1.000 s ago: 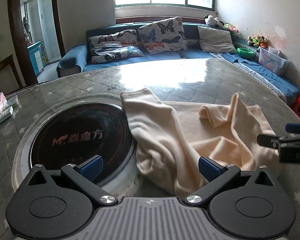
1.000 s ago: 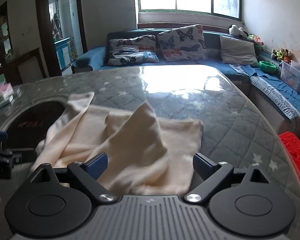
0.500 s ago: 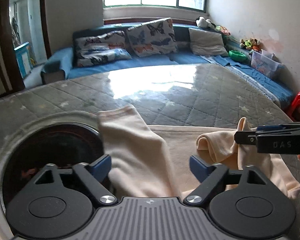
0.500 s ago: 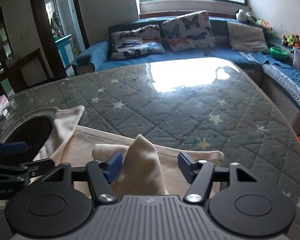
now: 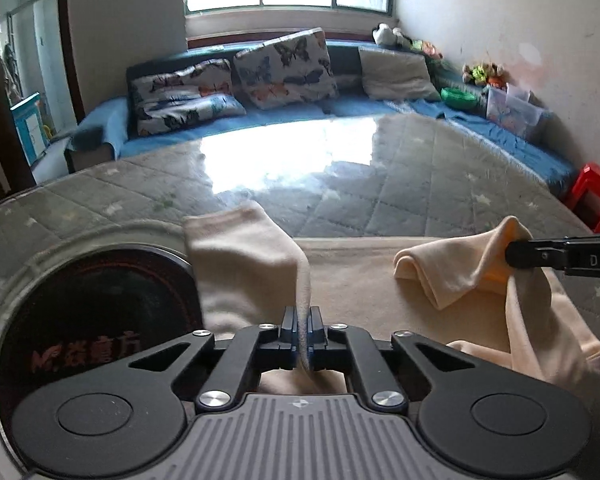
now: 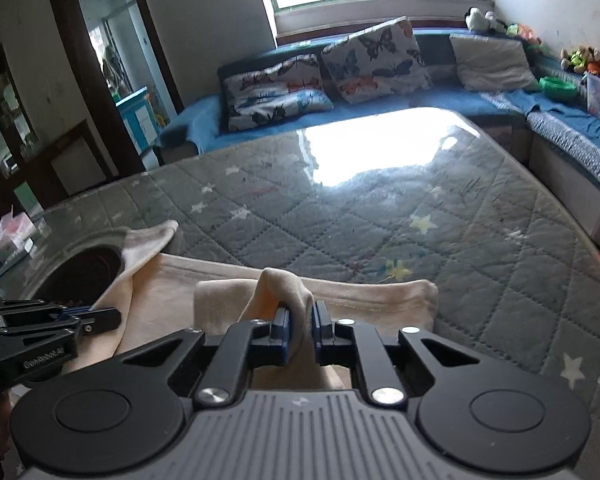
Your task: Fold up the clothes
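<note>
Both claws are now clenched on the cream garment (image 5: 352,288). Left gripper (image 5: 300,334) pinches a raised fold at the near left part of the cloth, and right gripper (image 6: 300,330) pinches a folded ridge at the near right part; its tip is also seen from the left wrist view, with cloth hanging from it. Their jaws have just been closing: one second ago both stood wide apart above the cloth, with nothing pressed between them.

This garment lies on the grey quilted table cover (image 6: 380,208), spread with its long axis from left to right. One narrow sleeve-like part (image 5: 236,248) points to the far left and lies over the rim of the round black cooktop (image 5: 92,320). Since then both views came closer to the cloth, and the pinched folds stand higher.
</note>
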A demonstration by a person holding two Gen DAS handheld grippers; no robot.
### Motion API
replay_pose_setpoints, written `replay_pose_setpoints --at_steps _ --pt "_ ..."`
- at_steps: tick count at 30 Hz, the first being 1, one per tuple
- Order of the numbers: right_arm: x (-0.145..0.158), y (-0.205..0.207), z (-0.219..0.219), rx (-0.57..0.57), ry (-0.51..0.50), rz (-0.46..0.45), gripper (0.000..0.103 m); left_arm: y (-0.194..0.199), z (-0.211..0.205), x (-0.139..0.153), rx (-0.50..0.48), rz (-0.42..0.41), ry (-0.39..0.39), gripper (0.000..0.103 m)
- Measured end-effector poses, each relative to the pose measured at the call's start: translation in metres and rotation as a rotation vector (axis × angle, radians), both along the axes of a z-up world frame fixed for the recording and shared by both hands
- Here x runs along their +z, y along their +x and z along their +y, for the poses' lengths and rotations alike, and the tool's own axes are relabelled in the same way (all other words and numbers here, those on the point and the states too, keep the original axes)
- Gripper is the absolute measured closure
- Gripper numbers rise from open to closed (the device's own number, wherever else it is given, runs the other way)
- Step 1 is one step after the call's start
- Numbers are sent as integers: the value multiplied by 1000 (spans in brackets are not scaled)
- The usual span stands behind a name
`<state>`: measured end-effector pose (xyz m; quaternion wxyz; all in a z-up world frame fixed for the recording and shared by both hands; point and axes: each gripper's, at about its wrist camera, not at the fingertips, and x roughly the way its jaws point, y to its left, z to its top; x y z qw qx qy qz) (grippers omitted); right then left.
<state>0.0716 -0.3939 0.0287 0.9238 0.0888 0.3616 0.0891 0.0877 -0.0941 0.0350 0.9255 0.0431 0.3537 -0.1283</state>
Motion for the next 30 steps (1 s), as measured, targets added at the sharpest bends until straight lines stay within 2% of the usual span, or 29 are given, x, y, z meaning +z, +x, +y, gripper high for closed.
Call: replay_pose_setpoints --at_steps 9,17,20,24,26,29,30 --pt "34 -56 -19 -66 -35 -131 93 -48 53 31 97 -83 -57 100" --pt "46 -122 -57 -176 -41 -179 93 -105 106 34 180 -65 -101 100" --pt "39 -140 -70 -231 -40 -159 93 -120 123 30 208 -46 -114 100" --pt "21 -156 -88 -303 -50 -79 93 -130 131 17 205 9 -100 99" --pt "10 -162 -95 -335 -55 -36 84 -134 133 13 197 32 -92 96" --pt "2 -169 -101 -371 -82 -5 78 -143 125 19 154 6 -78 94" --pt "2 -172 -101 -381 -88 -9 69 -145 121 22 137 -7 -75 90"
